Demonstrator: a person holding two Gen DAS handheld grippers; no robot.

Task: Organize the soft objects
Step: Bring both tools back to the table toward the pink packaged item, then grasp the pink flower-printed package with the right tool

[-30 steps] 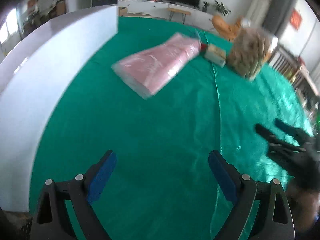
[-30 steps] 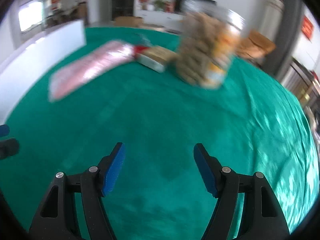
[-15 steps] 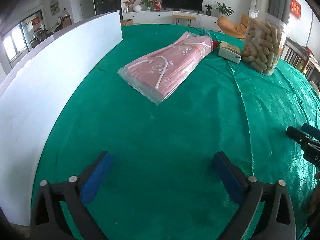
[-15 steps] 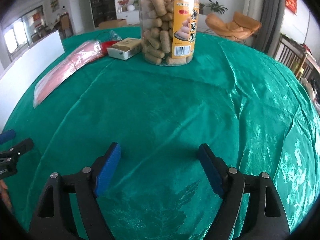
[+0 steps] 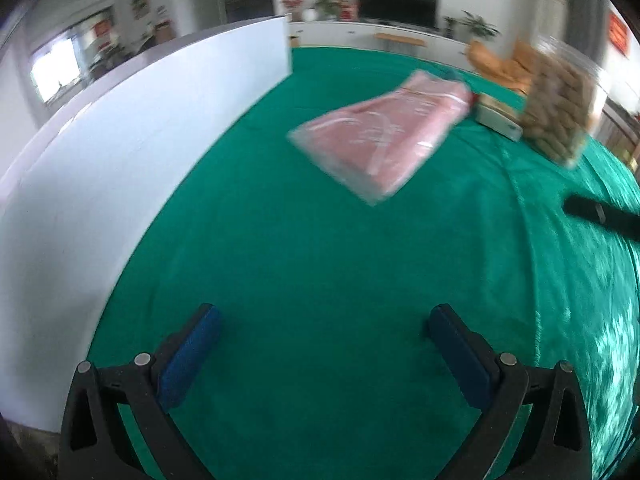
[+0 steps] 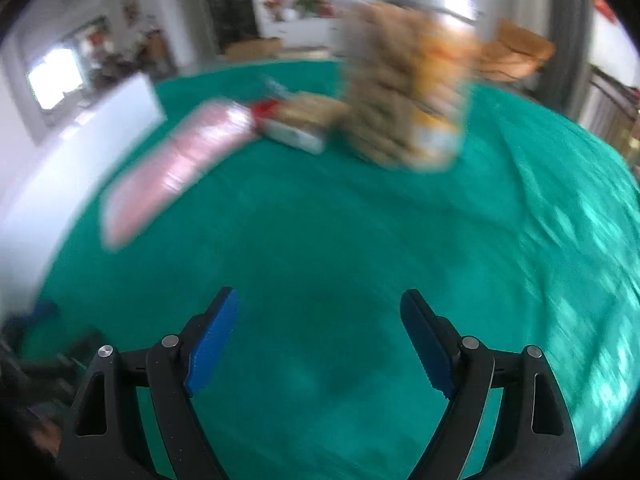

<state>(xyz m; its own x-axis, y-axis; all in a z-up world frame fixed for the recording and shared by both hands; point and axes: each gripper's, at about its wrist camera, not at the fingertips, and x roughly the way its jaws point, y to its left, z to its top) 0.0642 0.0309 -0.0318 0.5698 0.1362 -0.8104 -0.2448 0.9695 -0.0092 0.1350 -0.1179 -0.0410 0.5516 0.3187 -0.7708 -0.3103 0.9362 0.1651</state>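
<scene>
Room: living room behind, TV and plants on far wall; big table under green cloth [image 5: 320,248].
Left view, board: white board [image 5: 120,184] stands along the cloth's left edge.
Left view, pink bag: flat pink bag [image 5: 384,140] in clear wrap lies far side of cloth, well apart from the tongs.
Left view, neighbours: small box [image 5: 498,116] just beside the bag's far end, then snack jar [image 5: 560,112], blurred.
Left view, left gripper [image 5: 320,356]: spread wide, only bare cloth between the pads.
Left view, right edge: dark tip of the right gripper [image 5: 600,214] pokes in.
Right view, right gripper [image 6: 320,340]: jaws spread and have just been opening, nothing between them.
Right view, items: heavy blur; pink bag [image 6: 180,168], box [image 6: 300,128], jar [image 6: 408,92] in a row at the far side.
Progress: looks like the start; nothing gripped, bag untouched.
Left to do: reach the bag, grip it, put it in place; target spot not shown.
</scene>
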